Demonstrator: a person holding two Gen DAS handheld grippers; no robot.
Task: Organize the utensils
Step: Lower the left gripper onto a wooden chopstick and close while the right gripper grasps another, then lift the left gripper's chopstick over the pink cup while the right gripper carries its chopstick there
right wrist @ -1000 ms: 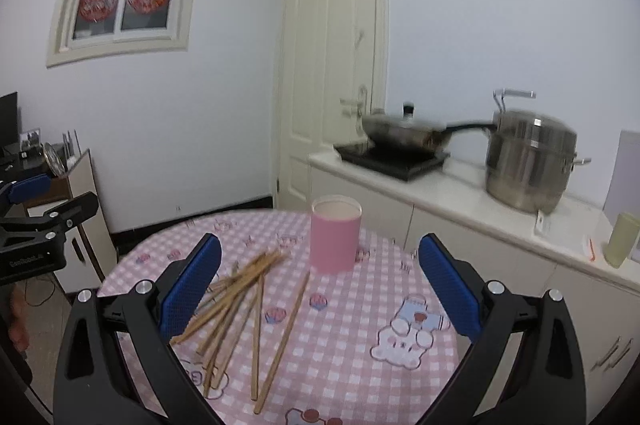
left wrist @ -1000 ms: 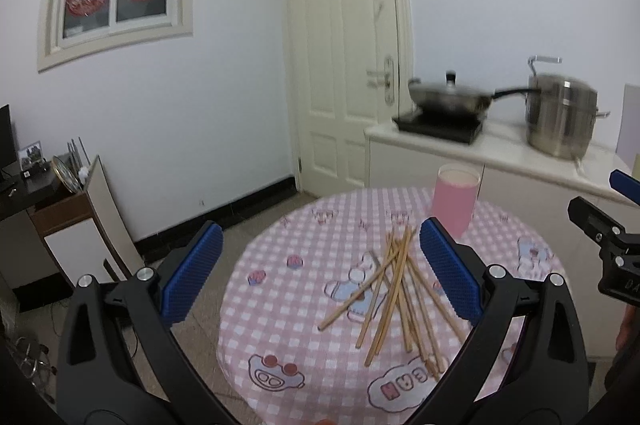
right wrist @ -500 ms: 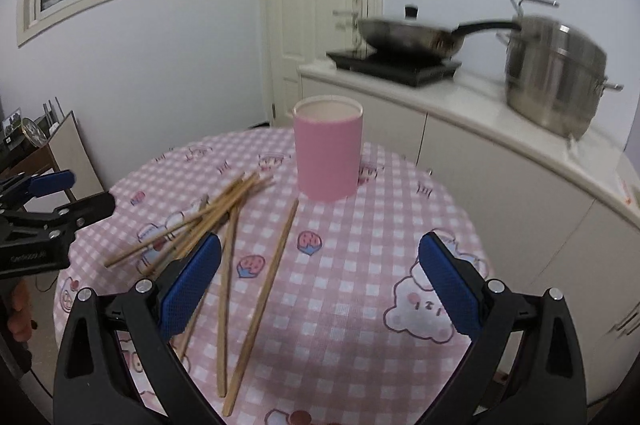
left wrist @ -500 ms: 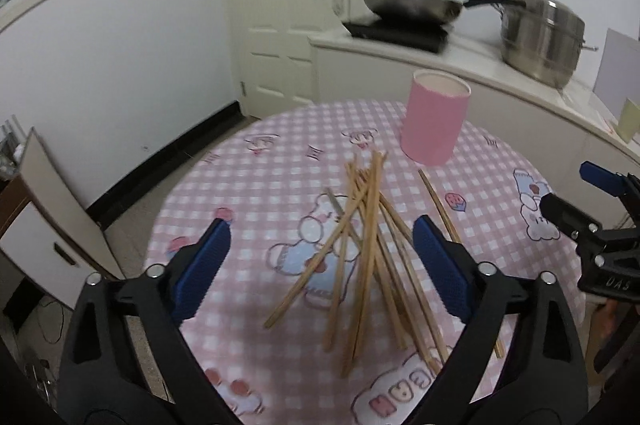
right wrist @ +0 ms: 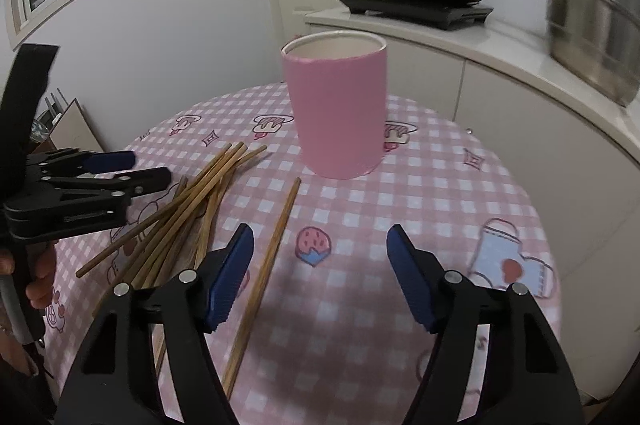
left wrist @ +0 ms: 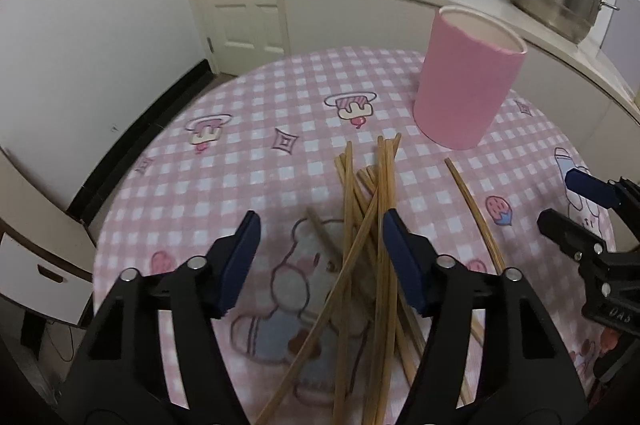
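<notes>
Pink-checked counter (left wrist: 248,161): left tongs (left wrist: 320,257) spread wide over the chopstick pile (left wrist: 368,225), ready to pinch; right tongs (right wrist: 320,277) wide too, empty pink cup (right wrist: 340,113) waiting ahead.

Matt wooden chopsticks (left wrist: 360,225) lie on smooth checked cloth (left wrist: 248,161).

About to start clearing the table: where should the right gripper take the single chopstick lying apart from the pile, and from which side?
Grip the lone chopstick near its middle, coming straight down with the right gripper open across its width. It lies flat on the tablecloth, clear of the chopstick pile, pointing toward the pink cup, so a mid-shaft pinch should keep it balanced for tipping in.
</notes>
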